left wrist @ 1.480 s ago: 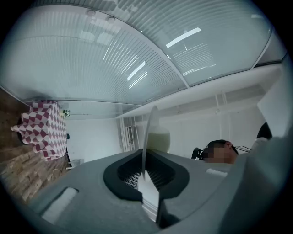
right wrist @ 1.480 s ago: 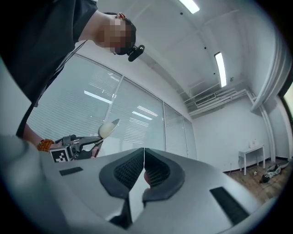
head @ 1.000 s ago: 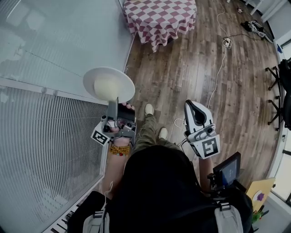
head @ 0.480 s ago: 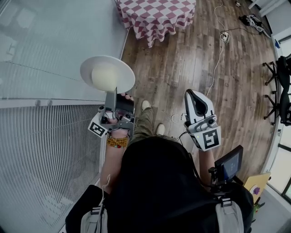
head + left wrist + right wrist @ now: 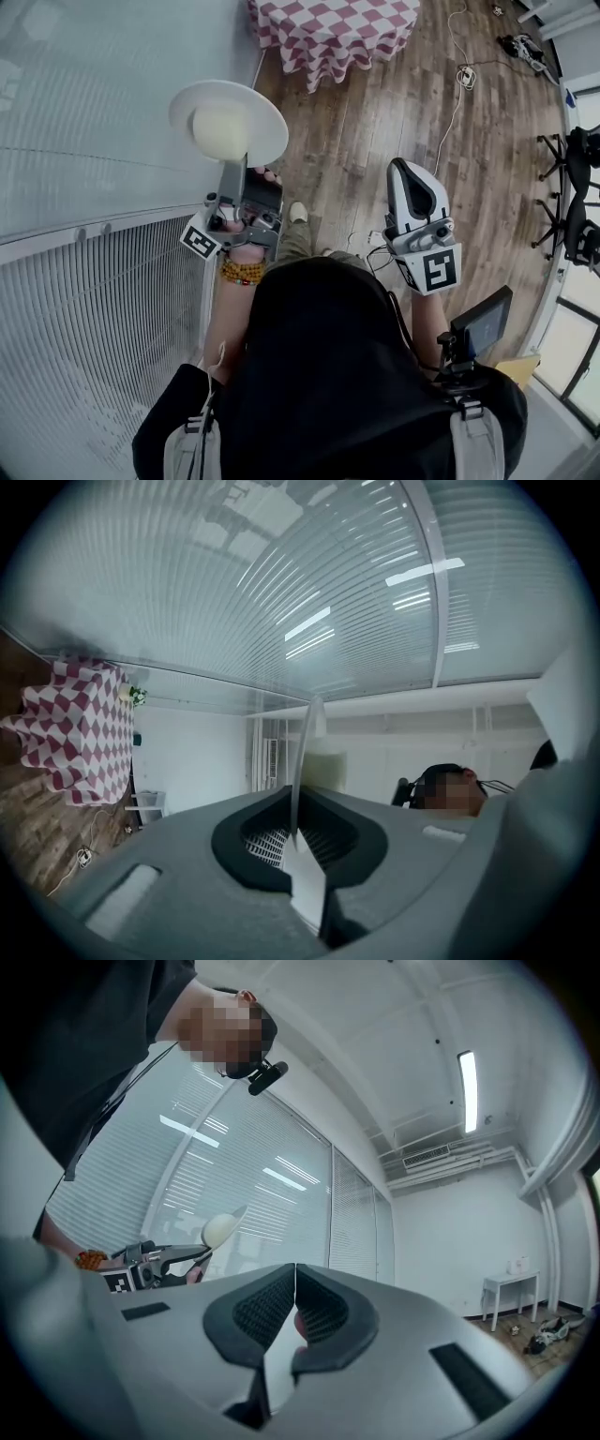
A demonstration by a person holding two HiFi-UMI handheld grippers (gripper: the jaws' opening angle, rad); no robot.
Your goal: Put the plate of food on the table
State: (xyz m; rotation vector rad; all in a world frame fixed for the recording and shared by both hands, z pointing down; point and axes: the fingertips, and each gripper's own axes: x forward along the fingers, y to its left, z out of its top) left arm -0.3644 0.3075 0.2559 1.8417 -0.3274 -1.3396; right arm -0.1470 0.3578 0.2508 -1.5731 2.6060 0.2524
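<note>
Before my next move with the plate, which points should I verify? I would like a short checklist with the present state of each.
1. Left tongs shut on the plate rim: ok.
2. Food sits mid-plate, not at the edge: ok.
3. Right tongs shut, holding nothing: ok.
4. Plate above the checkered table: not ok, the table is farther ahead.
5. Free spot on its top: cannot tell, only part shows.
6. Cable off the walking line: ok, it lies to the right.

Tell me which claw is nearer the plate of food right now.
Left. The left claw is shut on the rim of the plate; the right claw, shut and empty, is off to its right, apart from it.
</note>
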